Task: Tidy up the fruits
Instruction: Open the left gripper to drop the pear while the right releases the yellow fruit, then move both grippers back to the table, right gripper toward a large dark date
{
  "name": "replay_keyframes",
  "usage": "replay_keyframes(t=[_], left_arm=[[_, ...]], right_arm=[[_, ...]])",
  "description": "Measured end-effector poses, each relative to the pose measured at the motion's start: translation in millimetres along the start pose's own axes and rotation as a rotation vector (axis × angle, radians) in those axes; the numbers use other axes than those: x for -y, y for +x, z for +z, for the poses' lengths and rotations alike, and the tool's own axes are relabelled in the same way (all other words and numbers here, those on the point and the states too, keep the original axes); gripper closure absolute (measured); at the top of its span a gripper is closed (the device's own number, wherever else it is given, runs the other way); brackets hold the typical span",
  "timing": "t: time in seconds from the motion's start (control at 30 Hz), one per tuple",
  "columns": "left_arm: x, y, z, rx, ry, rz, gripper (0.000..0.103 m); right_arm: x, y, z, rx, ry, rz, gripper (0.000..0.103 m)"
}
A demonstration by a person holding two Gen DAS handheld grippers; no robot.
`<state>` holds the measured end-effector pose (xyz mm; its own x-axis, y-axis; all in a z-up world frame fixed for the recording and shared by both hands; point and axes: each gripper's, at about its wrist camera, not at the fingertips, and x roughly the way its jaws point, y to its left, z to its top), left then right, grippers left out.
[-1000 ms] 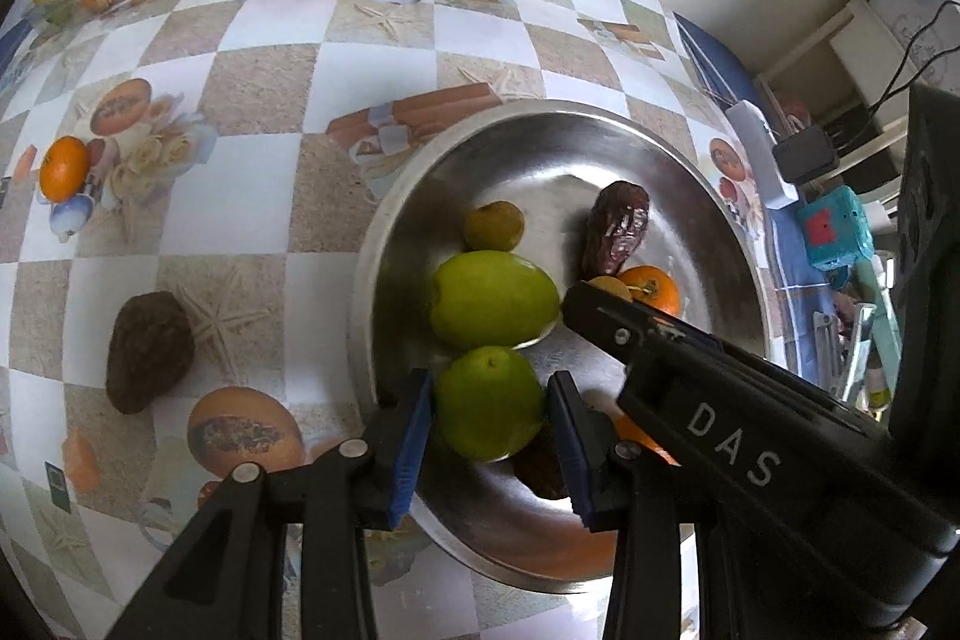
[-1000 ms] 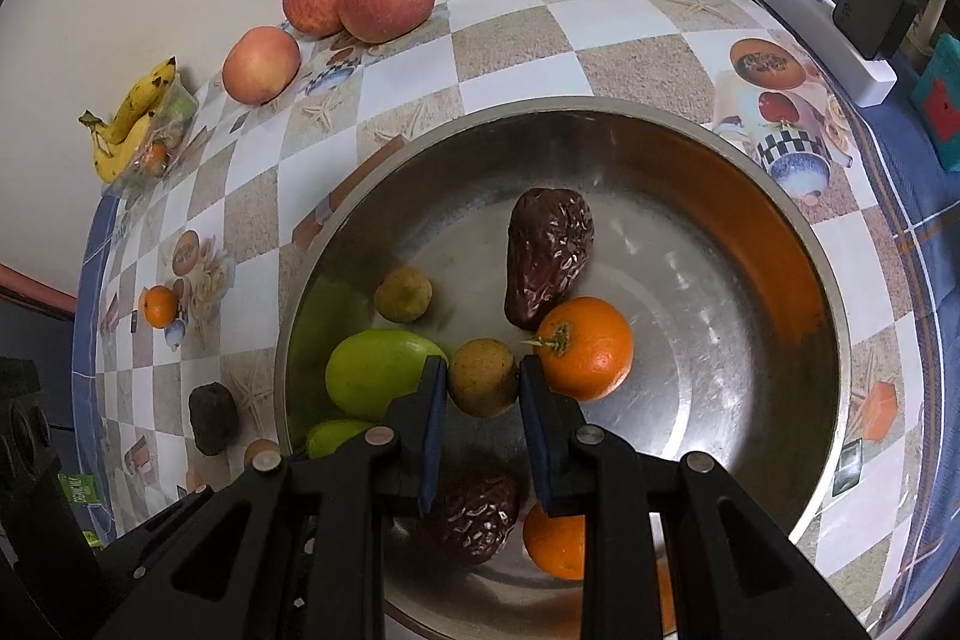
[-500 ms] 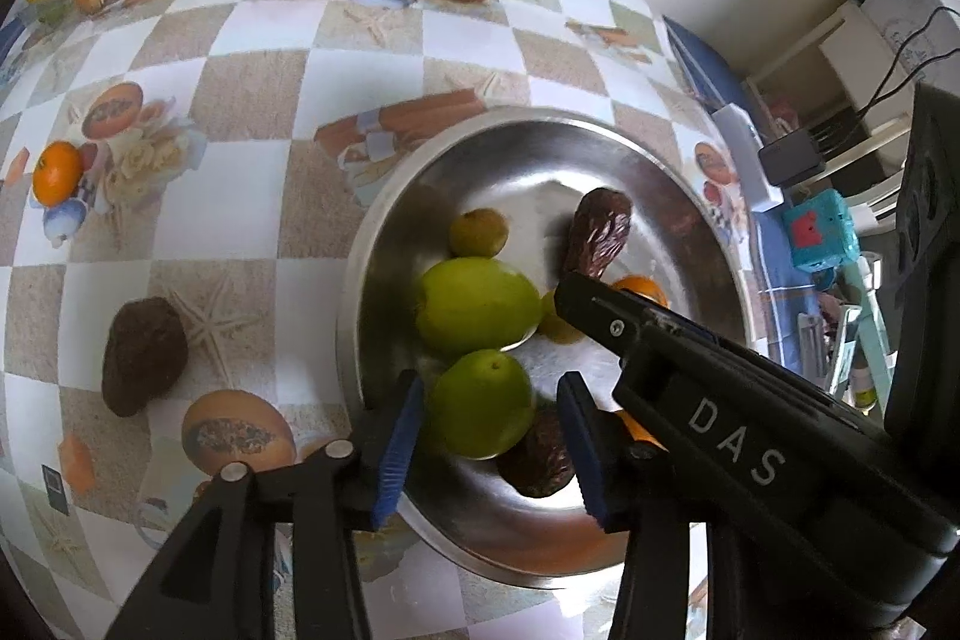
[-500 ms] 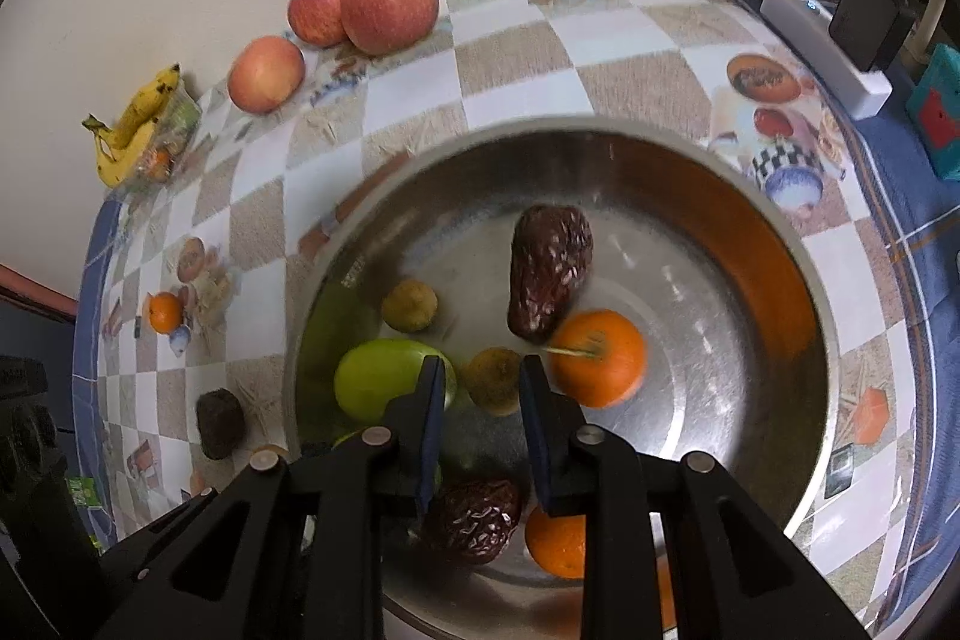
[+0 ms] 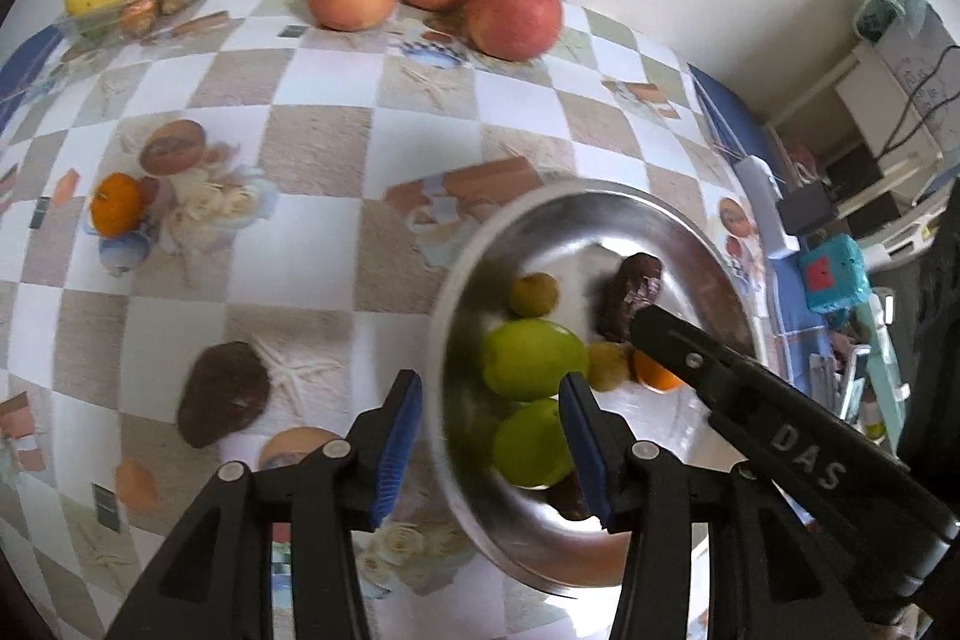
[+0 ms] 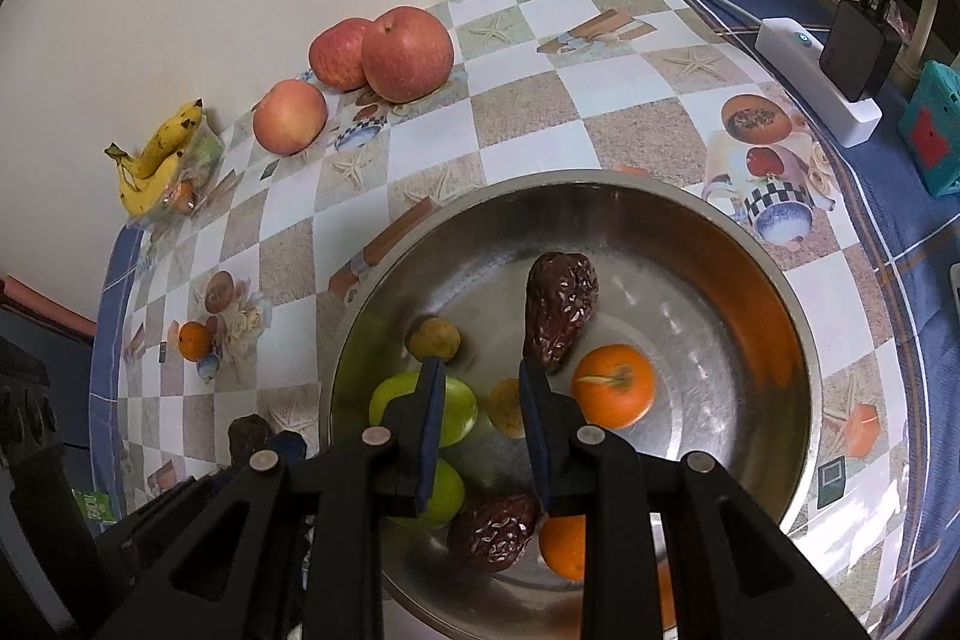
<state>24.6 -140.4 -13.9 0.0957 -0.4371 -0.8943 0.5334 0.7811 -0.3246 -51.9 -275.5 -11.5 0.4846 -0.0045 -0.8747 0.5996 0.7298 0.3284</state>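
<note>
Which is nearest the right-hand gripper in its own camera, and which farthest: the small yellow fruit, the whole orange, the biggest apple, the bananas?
From the right gripper:
1. Small yellow fruit, between the fingers, in the bowl.
2. Orange, just right.
3. Biggest apple, by the wall.
4. Bananas, far left corner.

bowl: silver | tablecloth: beige-white checks | apples: red | bananas: yellow | claw pads: blue

A polished metal bowl, mirror-bright and smooth, is seen at the centre of the frame, its wall reflecting orange. The tabletop is covered by a glossy, printed checkered oilcloth. Wrinkled, matt-skinned dates are set against smooth, waxy green fruits and a finely dimpled orange. Matt black plastic is shown on the right gripper, with blue pads lining the jaws.
</note>
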Motion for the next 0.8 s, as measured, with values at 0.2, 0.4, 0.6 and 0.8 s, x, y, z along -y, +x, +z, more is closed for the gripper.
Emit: replay_keyframes(t=[0.2, 0.4, 0.6, 0.8], left_arm=[[-14, -8, 7, 0.039, -0.025, 0.049, 0.044], [-36, -16, 13, 0.077, -0.083, 0.111, 0.037], [-45, -18, 15, 0.088, -0.113, 0.132, 0.017], [-49, -17, 15, 0.101, -0.123, 0.173, 0.0]], right_arm=[[-4, 0, -1, -0.003, -0.014, 0.003, 0.077], [-9, 3, -2, -0.007, -0.04, 0.0, 0.077], [-14, 6, -4, -0.017, -0.068, -0.01, 0.075], [-13, 8, -3, 0.003, -0.075, -0.066, 0.031]])
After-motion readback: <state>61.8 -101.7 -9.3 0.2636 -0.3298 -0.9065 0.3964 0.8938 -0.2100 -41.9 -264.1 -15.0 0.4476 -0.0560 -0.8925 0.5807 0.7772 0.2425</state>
